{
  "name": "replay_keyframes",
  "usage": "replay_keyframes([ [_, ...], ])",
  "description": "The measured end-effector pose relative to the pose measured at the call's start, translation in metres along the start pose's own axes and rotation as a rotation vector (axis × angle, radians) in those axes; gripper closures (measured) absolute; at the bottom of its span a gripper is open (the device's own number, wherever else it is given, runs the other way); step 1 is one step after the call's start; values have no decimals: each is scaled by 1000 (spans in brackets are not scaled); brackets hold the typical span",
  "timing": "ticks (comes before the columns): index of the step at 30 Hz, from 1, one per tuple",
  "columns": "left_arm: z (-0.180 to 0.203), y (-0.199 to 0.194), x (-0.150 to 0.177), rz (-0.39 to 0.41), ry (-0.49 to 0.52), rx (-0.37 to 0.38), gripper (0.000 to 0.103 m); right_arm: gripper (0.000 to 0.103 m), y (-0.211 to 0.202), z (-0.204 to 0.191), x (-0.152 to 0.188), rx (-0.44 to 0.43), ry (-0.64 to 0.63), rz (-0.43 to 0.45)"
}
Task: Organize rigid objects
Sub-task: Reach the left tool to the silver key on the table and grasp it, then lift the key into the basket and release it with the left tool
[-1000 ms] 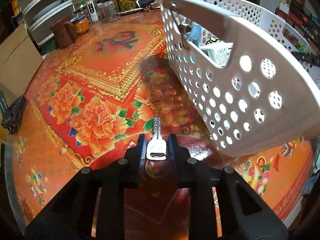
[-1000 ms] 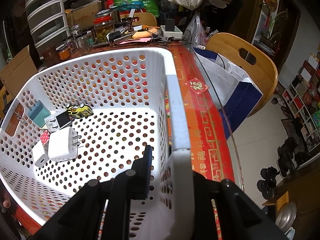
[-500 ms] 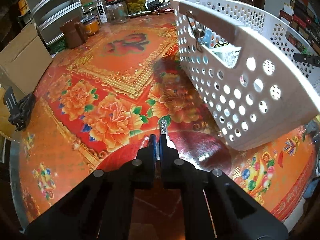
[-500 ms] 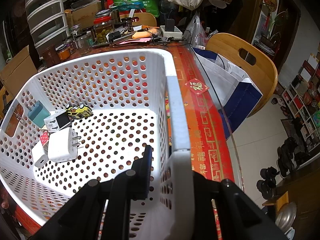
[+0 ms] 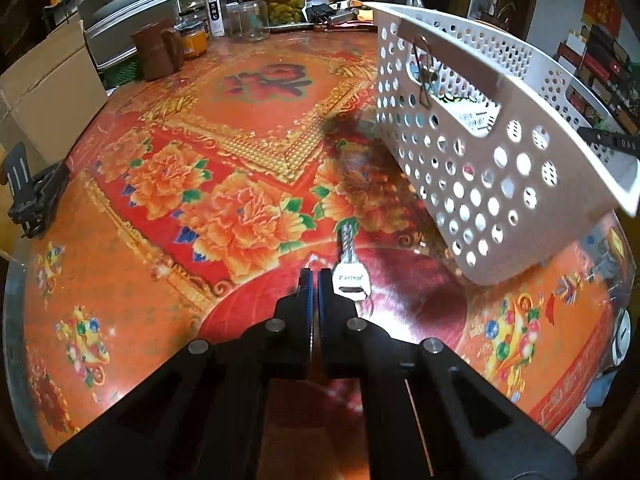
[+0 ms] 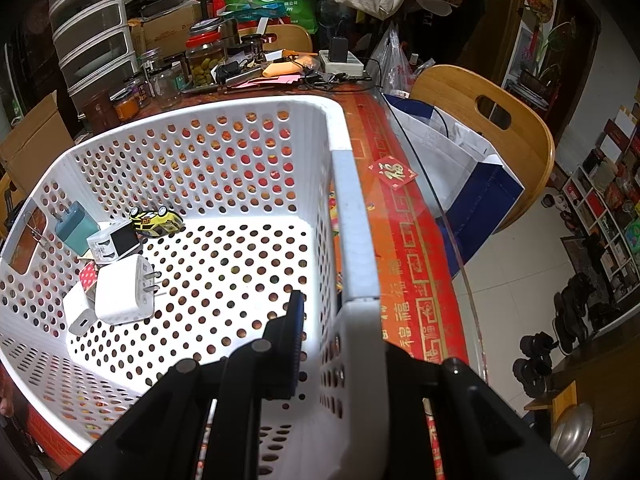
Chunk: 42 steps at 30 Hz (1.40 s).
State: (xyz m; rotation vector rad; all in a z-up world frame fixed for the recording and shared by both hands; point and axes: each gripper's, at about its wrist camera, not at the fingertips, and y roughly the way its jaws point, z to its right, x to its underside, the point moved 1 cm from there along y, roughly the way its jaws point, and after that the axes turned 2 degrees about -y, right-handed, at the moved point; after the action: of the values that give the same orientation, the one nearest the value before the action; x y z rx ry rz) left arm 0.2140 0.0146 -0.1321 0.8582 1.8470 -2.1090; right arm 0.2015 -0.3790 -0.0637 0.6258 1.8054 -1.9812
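Observation:
A silver key lies flat on the floral table, touching the outer side of my left gripper's right finger. My left gripper is shut with nothing between its pads. The white perforated basket stands tilted just right of the key. My right gripper is shut on the basket's wall, one finger inside and the other hidden outside. In the basket lie a white charger, a teal charger and a yellow toy car.
Jars, a brown pot and plastic drawers crowd the table's far edge. A cardboard box and a black clamp sit at the left. Beyond the table's right edge stands a wooden chair with a bag.
The left jaws closed, and the key that lay between them now lies outside the right finger. The left gripper shifted left across the table. The right gripper and basket kept still.

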Motion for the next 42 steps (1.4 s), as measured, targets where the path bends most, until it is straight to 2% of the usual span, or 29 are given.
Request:
replay_keyframes([
  [3,1,-1,8,-1,14,12,100,88,0,1,-1,-2,2,2],
  [5,4,-3,12,4,19,26,97,88,1,1,-1,-2,1,1],
  [6,6,-4,15,12,28,30,87,88,1,1,-1,-2,1,1],
  [7,9,-6,16,21,40,27,69,88,1,1,-1,-2,1,1],
  [8,13,-7,17,30,52,21,58,88,1,1,-1,-2,1,1],
  [9,20,-10,20,49,77,11,39,88,1,1,-1,-2,1,1],
  [10,23,-12,21,59,91,5,33,88,1,1,-2,-2,1,1],
  [13,34,-13,22,60,132,-16,33,88,1,1,-1,-1,2,2],
  [17,37,-4,21,39,152,-51,36,88,1,0,-1,-5,2,3],
  [22,36,1,19,26,165,-50,85,88,1,0,0,-5,1,4],
  [25,41,2,20,27,196,-73,98,88,0,0,1,-8,2,6],
  [32,36,-3,22,52,162,-56,101,88,0,0,1,-7,1,6],
  [42,22,-38,11,134,112,-47,101,88,0,0,1,-7,2,6],
])
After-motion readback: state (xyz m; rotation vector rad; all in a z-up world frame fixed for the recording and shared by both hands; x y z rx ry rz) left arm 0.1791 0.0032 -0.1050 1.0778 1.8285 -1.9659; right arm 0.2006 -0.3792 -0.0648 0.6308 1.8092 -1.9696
